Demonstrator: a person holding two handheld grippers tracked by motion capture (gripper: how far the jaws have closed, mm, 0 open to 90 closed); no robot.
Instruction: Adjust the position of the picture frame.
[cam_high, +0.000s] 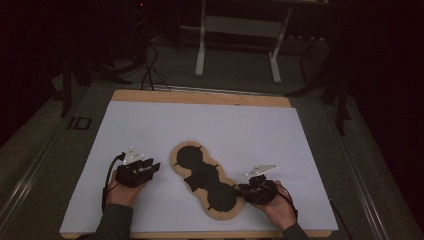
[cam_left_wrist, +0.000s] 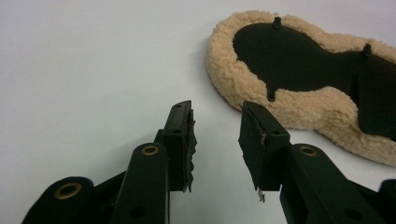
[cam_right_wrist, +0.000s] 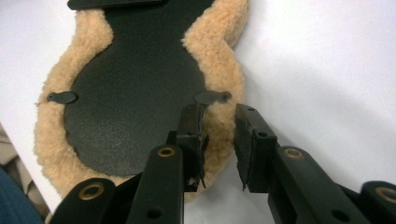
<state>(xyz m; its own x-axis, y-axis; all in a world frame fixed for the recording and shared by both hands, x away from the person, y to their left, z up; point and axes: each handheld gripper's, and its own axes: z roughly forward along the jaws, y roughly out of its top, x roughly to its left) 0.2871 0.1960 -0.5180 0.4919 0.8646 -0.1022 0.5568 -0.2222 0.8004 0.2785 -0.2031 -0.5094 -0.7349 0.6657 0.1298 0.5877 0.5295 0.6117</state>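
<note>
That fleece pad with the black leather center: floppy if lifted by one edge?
Likely yes. The fleece pad lies flat, long and thin, so the far lobe should sag. Its woolly rim probably compresses and grips well. Seems light; a push may slide it on the white sheet.

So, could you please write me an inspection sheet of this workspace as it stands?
Surface: white sheet over a wooden-edged table.
Job's things: fleece-edged black pad, peanut-shaped, lying flat, black side up.
Clutter: nothing seen.
Grippers: left gripper open on bare sheet, apart from the pad; right gripper open, its fingers straddling the pad's fleece rim, not pressing.
Cables: black cable trailing from the left gripper; more on the floor behind.
Surroundings: dark room, white stand beyond the table.
</note>
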